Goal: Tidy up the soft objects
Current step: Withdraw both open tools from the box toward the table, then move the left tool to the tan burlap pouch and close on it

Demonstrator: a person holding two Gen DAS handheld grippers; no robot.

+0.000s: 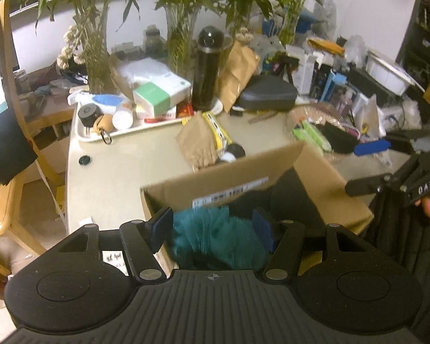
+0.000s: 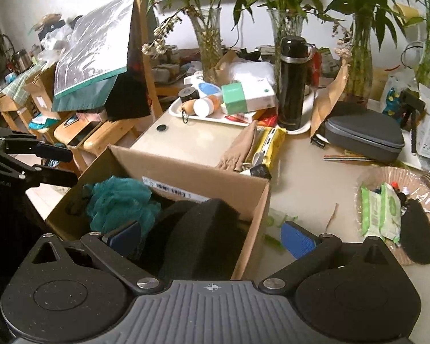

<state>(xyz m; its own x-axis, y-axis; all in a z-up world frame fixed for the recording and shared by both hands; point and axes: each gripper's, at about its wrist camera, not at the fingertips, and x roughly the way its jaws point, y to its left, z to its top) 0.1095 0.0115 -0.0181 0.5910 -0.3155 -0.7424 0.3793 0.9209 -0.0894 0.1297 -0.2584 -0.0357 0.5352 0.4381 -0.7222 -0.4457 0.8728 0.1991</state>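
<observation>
An open cardboard box point(image 1: 223, 177) point(image 2: 203, 177) stands at the table's near edge. Inside lie a teal mesh puff point(image 1: 215, 240) point(image 2: 120, 203) and a black foam piece point(image 2: 203, 229) point(image 1: 289, 197). My left gripper point(image 1: 212, 230) point(image 2: 70, 166) hovers over the box's left side. It is open, with the puff showing below between its blue pads but untouched. My right gripper point(image 2: 212, 239) point(image 1: 351, 169) is open wide above the box's right wall, one finger over the foam and the other over the table. A tan cloth point(image 2: 240, 149) point(image 1: 197, 143) lies behind the box.
A white tray point(image 2: 212, 117) of bottles and cartons, a black flask point(image 2: 292, 83), a grey zip case point(image 2: 364, 134) and glass vases of plants crowd the back. A wicker basket point(image 2: 387, 172) with wipe packs sits right. A wooden chair point(image 1: 11, 109) stands left of the table.
</observation>
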